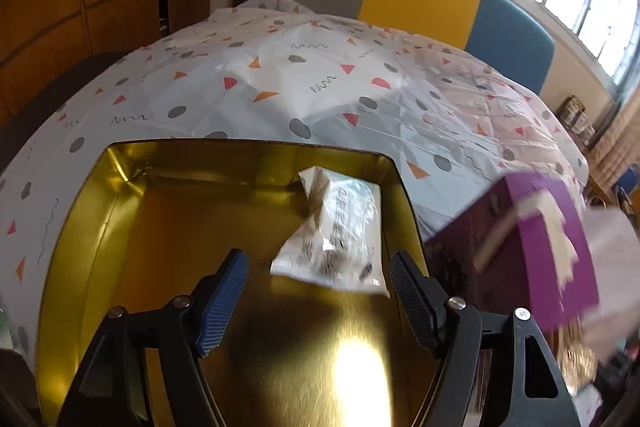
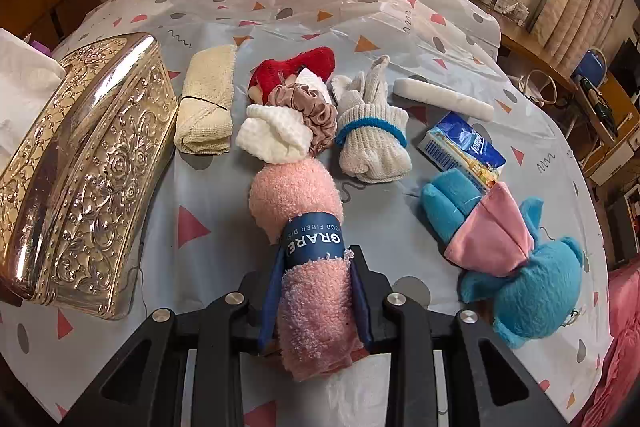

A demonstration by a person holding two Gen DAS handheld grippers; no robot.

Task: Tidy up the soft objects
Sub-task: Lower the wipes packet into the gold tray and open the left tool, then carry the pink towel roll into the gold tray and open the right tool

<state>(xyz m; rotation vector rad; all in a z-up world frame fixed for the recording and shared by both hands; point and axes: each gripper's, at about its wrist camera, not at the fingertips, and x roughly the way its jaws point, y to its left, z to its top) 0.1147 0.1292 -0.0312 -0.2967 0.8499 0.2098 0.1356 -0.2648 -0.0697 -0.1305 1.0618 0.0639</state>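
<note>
- Covering the whole table is a white tablecloth (image 2: 224,227) printed with triangles, dots and squiggles.
- An open gold tin (image 1: 80,247) fills the lower part of the left wrist view; a purple box (image 1: 540,239) stands just beside its right wall.
- On the cloth's left side in the right wrist view lies an embossed gold lid (image 2: 100,179).
- A blue plush toy (image 2: 520,259) with a pink cloth part lies at the right, near a blue tissue pack (image 2: 464,143).
- The right gripper (image 2: 316,291) is clamped on a rolled pink towel (image 2: 304,227) with a dark blue paper band; the roll's far end points toward the other soft things.
- Beyond it lie a beige bandage roll (image 2: 206,103), a white knitted cloth (image 2: 272,139), a red plush piece (image 2: 296,67), a brown scrunchie (image 2: 316,115), a bundle of white gloves (image 2: 372,139) ringed by a blue band, and a white stick (image 2: 440,99).
- The left gripper (image 1: 316,303) stands over the tin with its jaws apart, nothing between them.
- A white packet (image 1: 340,231) lies on the tin's floor against the right wall, just past the fingertips.
</note>
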